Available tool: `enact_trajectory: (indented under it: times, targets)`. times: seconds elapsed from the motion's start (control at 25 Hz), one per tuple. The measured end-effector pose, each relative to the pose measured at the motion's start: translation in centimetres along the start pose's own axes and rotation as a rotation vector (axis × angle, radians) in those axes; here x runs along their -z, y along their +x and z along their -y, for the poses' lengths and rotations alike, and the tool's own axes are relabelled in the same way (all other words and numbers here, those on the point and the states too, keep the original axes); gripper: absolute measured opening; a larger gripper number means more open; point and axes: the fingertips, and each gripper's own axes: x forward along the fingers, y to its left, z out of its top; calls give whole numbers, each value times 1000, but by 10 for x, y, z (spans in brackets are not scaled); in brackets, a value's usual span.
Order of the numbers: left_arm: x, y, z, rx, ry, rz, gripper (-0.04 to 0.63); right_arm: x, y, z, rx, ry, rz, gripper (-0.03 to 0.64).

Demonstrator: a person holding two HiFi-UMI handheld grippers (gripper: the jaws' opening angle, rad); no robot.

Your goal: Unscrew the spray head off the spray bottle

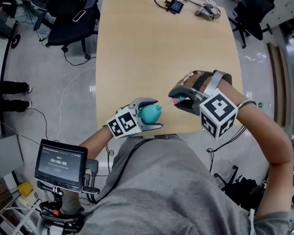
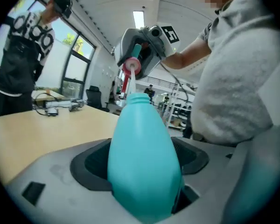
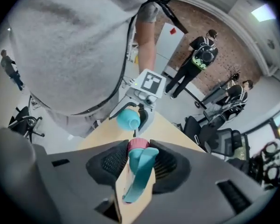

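My left gripper [image 1: 158, 114] is shut on the belly of a teal spray bottle [image 1: 150, 113] just above the near edge of the wooden table [image 1: 161, 48]. In the left gripper view the bottle [image 2: 142, 157] fills the space between the jaws, its open neck pointing away. My right gripper [image 1: 176, 99] is shut on the spray head [image 1: 178, 100], a teal trigger with a pink collar [image 3: 140, 171]. The head [image 2: 133, 62] hangs off the bottle, just beyond its neck. A thin white dip tube [image 2: 130, 83] runs from the collar down to the neck. The right gripper view also shows the bottle [image 3: 129, 119].
Cables and small devices [image 1: 175, 6] lie at the table's far end. Office chairs [image 1: 73, 13] stand at its far left and far right [image 1: 252, 9]. A small screen [image 1: 61, 163] sits low at the left. Bystanders [image 3: 200, 59] stand further off in the room.
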Motion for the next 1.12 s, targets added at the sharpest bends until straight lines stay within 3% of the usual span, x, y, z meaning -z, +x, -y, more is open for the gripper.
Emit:
enact_trajectory:
  times: [0.24,0.4,0.56,0.88,1.0,1.12]
  targets:
    - [55,36,-86,-426,74,9,385,69,6,16,177,236,-57,144]
    - [104,54,-128,-594,89,-44,385,97,38,13,267,513,39,144]
    - [122,54,-132,-639,122,-74,385,108,63,13,314,889,185,144]
    - [135,38,-123,-670,80,-19,385,160,137,-27,205,1618,449,144]
    - [138,35,-120,-651,52,-7,385,175,157,-41,178,1797,502,144]
    - [141,38,-114,-602,59,-28,387,182,184,-56,137,1896,502,144]
